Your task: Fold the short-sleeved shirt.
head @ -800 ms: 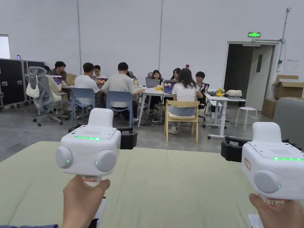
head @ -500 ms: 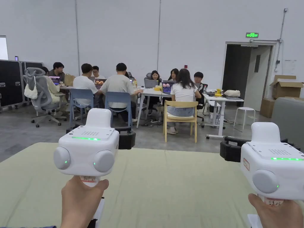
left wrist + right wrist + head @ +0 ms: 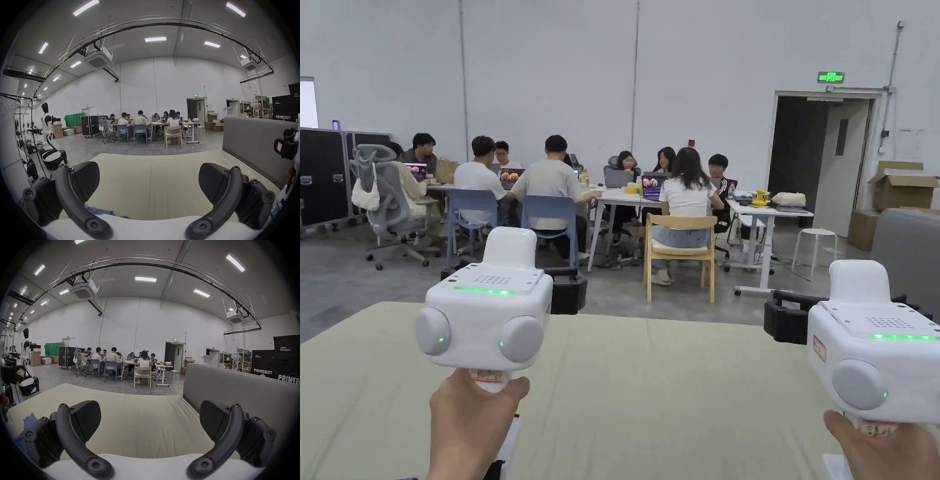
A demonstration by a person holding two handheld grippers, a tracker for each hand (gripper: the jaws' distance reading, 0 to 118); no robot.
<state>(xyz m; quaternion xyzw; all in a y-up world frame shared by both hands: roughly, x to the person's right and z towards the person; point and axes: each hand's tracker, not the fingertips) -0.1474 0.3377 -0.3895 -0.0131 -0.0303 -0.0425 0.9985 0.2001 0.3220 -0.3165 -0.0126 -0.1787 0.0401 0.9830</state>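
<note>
Barely anything has changed: both grippers still hover level, folding not begun.

Shirt (image 3: 100, 211), a blue scrap, lies low at my near edge of the bed (image 3: 650, 387), seen from the gripper views; the head view misses it. My left gripper (image 3: 148, 181) and right gripper (image 3: 150, 420) gape wide, empty.

white walls (image 3: 550, 75), grey floor (image 3: 337, 281), people at tables (image 3: 625, 195), open doorway (image 3: 800, 150)
</note>
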